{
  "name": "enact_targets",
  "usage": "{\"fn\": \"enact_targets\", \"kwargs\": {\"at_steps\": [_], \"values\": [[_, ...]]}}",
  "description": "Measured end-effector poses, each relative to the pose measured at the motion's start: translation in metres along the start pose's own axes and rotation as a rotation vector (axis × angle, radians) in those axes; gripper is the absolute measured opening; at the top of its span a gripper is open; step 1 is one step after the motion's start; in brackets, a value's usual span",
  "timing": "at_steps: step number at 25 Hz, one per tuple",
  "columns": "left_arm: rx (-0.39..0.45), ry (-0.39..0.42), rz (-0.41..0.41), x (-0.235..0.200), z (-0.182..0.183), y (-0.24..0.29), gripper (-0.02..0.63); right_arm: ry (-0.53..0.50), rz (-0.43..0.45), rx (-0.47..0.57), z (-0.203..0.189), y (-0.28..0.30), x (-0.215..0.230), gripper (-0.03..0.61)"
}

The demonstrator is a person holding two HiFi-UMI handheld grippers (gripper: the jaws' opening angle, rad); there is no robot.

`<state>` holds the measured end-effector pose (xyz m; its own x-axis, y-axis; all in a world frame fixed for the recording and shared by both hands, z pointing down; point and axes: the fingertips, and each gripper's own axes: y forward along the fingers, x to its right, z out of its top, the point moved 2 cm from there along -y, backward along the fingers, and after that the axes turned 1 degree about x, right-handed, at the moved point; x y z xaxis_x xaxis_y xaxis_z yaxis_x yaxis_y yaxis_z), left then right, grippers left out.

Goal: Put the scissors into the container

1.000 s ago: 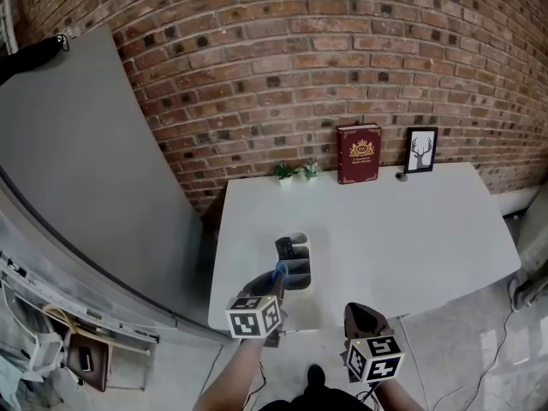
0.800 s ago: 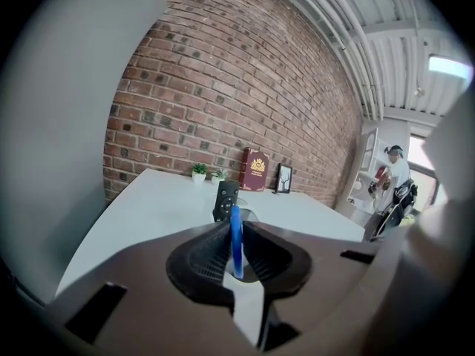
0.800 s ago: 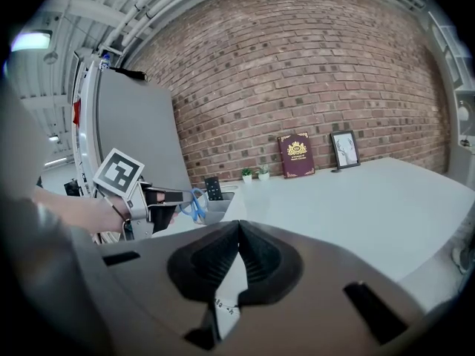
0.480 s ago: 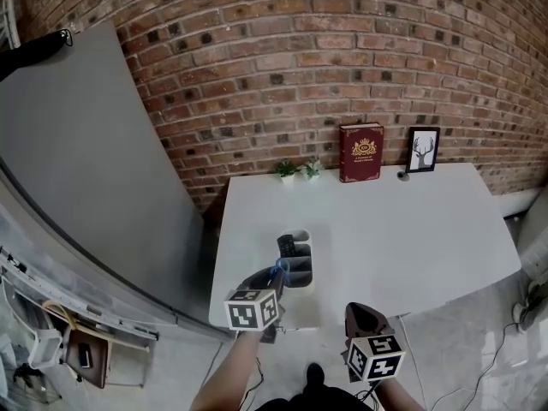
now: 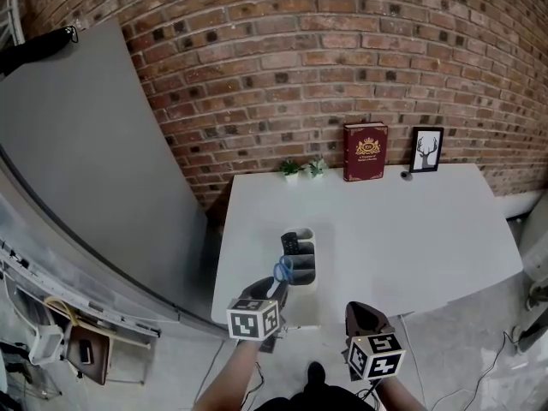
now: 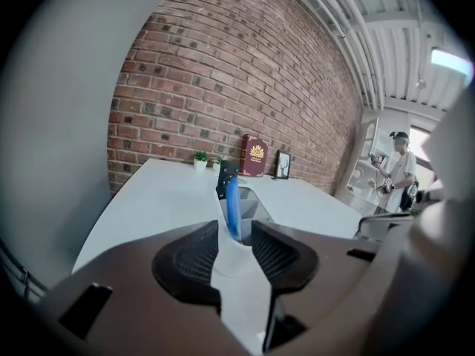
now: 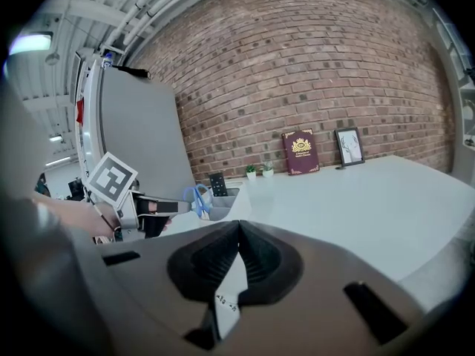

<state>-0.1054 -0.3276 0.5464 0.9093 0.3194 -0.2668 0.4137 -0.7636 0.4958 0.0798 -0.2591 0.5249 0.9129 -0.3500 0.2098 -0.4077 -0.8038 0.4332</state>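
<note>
Blue-handled scissors (image 5: pixel 283 270) stand upright at the near end of a white compartment container (image 5: pixel 306 274) on the white table (image 5: pixel 402 229). My left gripper (image 5: pixel 275 284) is shut on the scissors, at the container's near edge. In the left gripper view the blue handle (image 6: pixel 233 208) rises between the jaws, with the container (image 6: pixel 249 203) just behind it. A black remote (image 5: pixel 289 243) stands in the far compartment. In the right gripper view the scissors (image 7: pixel 197 196) stick out from the left gripper's tip beside the container (image 7: pixel 225 202). My right gripper (image 5: pixel 360 308) hangs shut and empty off the table's front edge.
A red book (image 5: pixel 366 151), a framed deer picture (image 5: pixel 425 150) and two small potted plants (image 5: pixel 292 169) line the back of the table against the brick wall. A tall grey panel (image 5: pixel 86 169) stands to the left. A person (image 6: pixel 401 173) stands far off to the right.
The left gripper and scissors have crept slightly forward at the container's near end. The right gripper has held still.
</note>
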Motion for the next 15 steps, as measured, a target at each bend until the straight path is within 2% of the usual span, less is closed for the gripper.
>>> {"fn": "enact_targets", "kwargs": {"at_steps": [10,15], "values": [[-0.001,0.003,0.073,-0.006,-0.025,-0.024,0.115,-0.012,0.018,-0.003,-0.002,0.000,-0.006,0.000],[0.009,-0.006,0.086,-0.007,-0.028,-0.038,0.074,-0.020,0.023,-0.005,-0.003,-0.001,-0.008,0.000]]}}
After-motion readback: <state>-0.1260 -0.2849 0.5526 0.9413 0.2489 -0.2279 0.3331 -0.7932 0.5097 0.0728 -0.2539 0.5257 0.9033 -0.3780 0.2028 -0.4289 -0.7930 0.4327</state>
